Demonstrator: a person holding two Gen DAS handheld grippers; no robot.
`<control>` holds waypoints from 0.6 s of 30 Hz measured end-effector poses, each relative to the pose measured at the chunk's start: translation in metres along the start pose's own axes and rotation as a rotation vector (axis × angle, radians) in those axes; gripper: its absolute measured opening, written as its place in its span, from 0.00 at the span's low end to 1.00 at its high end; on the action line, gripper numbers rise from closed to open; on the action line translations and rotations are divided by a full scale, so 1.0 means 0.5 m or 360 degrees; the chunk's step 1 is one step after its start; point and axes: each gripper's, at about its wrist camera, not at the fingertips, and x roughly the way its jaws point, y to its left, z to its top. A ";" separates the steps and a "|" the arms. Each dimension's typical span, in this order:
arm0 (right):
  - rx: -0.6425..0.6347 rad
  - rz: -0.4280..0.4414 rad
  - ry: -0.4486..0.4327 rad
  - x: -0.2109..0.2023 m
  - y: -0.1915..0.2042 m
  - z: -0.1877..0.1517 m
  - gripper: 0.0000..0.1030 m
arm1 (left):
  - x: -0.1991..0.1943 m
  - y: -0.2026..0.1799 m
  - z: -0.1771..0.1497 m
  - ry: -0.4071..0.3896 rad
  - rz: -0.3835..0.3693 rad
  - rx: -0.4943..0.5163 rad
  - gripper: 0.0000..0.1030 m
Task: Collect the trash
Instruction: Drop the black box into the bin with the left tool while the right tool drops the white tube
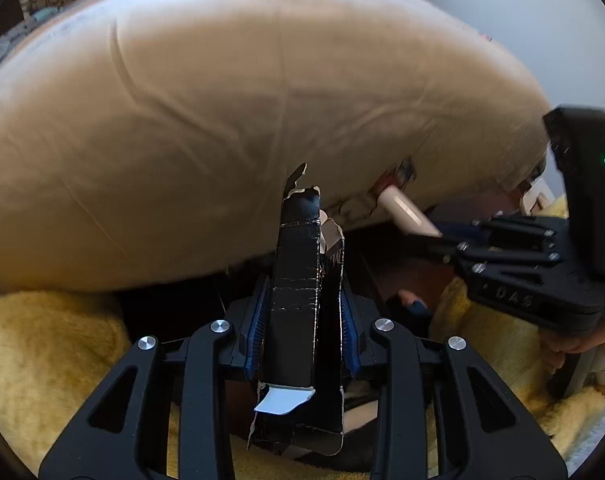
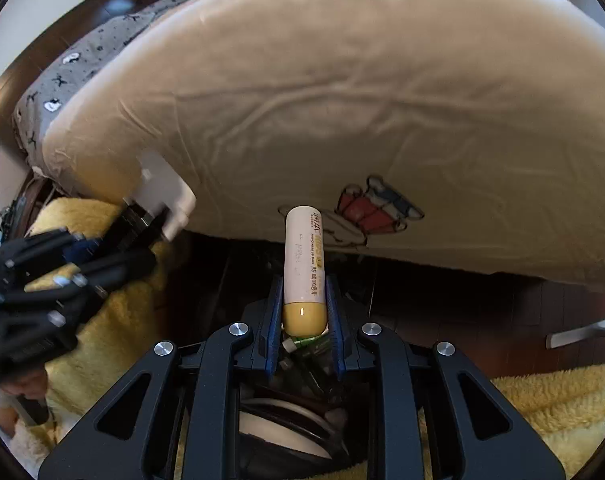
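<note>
**Left wrist and right wrist views: two pieces of trash in transit**

Left wrist view shows the left hand-held gripper (image 1: pixel 304 320) clamped on a torn black carton (image 1: pixel 298 312), its blue pads pressing both sides; the carton stands roughly upright between them, with a ragged top edge and a white flap peeling at its lower end. Right wrist view shows the right hand-held gripper (image 2: pixel 304 312) closed on a white tube (image 2: pixel 304 264) with a yellow cap, gripped near the cap and pointing away from the camera. Both grippers hang over the dark gap between a cream-sheeted bed (image 1: pixel 222 120) and a yellow blanket (image 1: pixel 42 352), and each appears at the edge of the other's view. Directly beneath the right gripper lies a dark container (image 2: pixel 286 420) that seems to hold mixed items, including something round and white (probably the bin, though it is largely hidden).

Step in hand, as judged: carrying collected trash to the drop point. The next move calls for bringing each item over the container's mouth and opening the jaws; the tall carton may need tilting to clear the rim.
</note>
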 end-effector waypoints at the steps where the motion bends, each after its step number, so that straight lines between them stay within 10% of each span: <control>1: 0.0000 -0.0012 0.0016 0.010 -0.001 -0.002 0.21 | 0.017 0.004 -0.003 0.0034 -0.0003 -0.0012 0.29; 18: 0.0132 0.0050 0.0157 0.074 -0.032 -0.013 0.23 | 0.144 0.024 -0.031 0.0296 0.0016 -0.0086 0.37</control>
